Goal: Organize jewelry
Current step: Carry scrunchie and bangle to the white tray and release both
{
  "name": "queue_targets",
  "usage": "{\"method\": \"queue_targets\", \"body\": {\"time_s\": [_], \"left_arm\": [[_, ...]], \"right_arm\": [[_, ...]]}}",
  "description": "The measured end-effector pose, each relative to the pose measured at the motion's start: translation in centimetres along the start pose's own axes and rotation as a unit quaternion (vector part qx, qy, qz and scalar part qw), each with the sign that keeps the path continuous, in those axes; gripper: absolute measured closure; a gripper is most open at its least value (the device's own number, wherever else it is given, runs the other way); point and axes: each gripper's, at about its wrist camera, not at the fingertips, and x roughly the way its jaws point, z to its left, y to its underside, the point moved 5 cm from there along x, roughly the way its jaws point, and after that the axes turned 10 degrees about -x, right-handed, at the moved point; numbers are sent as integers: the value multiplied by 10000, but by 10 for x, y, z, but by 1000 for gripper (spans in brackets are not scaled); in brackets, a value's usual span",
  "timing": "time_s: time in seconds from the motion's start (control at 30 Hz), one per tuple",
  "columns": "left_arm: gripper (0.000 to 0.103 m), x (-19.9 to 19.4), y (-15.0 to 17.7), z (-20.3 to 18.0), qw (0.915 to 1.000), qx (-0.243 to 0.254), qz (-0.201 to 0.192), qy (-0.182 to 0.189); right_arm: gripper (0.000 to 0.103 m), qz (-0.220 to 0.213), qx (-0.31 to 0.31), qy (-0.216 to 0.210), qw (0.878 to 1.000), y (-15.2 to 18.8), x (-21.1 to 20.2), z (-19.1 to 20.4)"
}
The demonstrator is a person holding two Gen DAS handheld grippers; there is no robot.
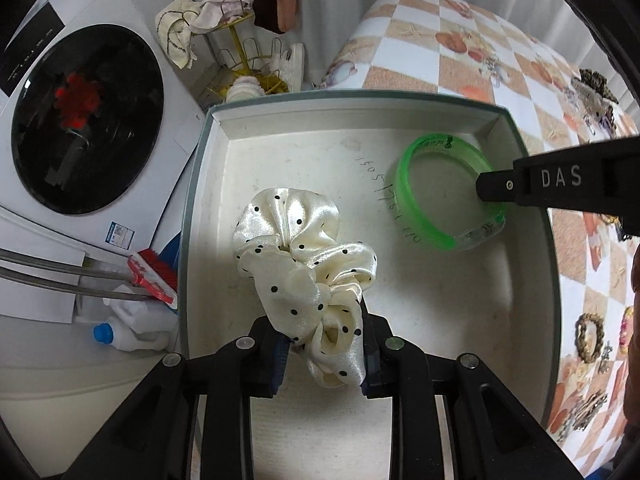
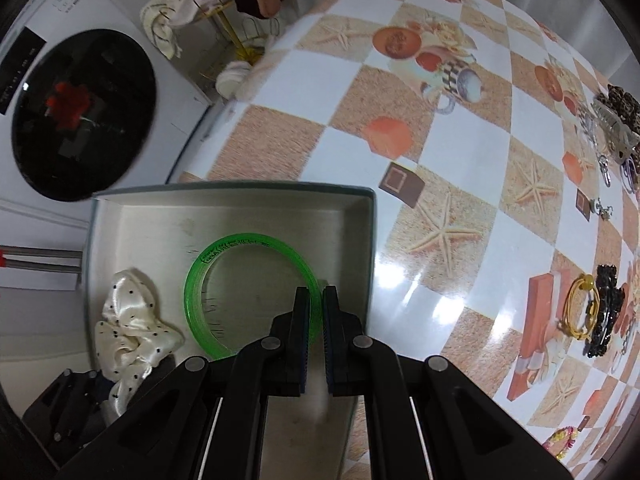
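Observation:
A cream polka-dot satin scrunchie [image 1: 304, 272] lies in a shallow white box [image 1: 280, 160] with a grey-green rim. My left gripper [image 1: 324, 344] has its jaws around the scrunchie's near end, closed on the fabric. A translucent green bangle [image 1: 408, 196] lies in the box's right part. My right gripper [image 2: 315, 300] is shut on the bangle [image 2: 200, 276] at its near right side, inside the box [image 2: 232, 200]. The scrunchie also shows in the right wrist view [image 2: 132, 320].
The box sits at the left edge of a checkered starfish-print table [image 2: 460, 160]. Several hair clips, bracelets and rings [image 2: 592, 312] lie on its right side, more at the far right [image 2: 616, 120]. A washing machine [image 1: 80, 120], a gold rack [image 1: 240, 40] and a bottle [image 1: 128, 332] stand left.

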Motion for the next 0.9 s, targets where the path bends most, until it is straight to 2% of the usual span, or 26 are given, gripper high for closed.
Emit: {"method": "queue_targets", "body": {"time_s": [0.07, 0.1, 0.13, 0.17, 0.43, 0.5, 0.53, 0.57, 0.6, 0.67, 0.73, 0.9], "left_arm": [[68, 0, 1, -1, 10000, 33, -23, -50], [59, 0, 0, -1, 9999, 46, -28, -90], [37, 0, 0, -2, 9999, 47, -32, -111], [33, -2, 0, -1, 9999, 33, -95, -139], [33, -8, 1, -2, 9998, 45, -103, -163], [33, -9, 2, -2, 9999, 17, -78, -140], [25, -10, 2, -2, 9999, 14, -71, -144], [5, -11, 3, -1, 9999, 13, -68, -156], [0, -13, 3, -1, 9998, 3, -109, -176], [0, -19, 3, -3, 9995, 38, -227, -216], [0, -21, 4, -5, 9995, 96, -206, -218], [0, -30, 7, -8, 9994, 145, -224, -198]], "right_arm": [[96, 26, -7, 10, 10000, 1, 1, 0], [96, 31, -28, 32, 10000, 1, 1, 0], [96, 41, -53, 57, 10000, 1, 2, 1], [96, 50, -77, 76, 9999, 1, 2, 1], [94, 67, -34, -35, 10000, -4, 2, 2], [85, 2, 4, -141, 9999, -2, -7, 2], [81, -60, 21, -216, 9997, -3, -11, 3], [73, -120, 35, -298, 9995, -4, -15, 3], [63, -166, 42, -338, 9993, -4, -18, 4], [55, -321, 45, -398, 9987, -7, -30, 5], [54, -425, 73, -507, 9978, -7, -40, 6], [36, -735, 322, -682, 9944, -6, -70, -5]]}}
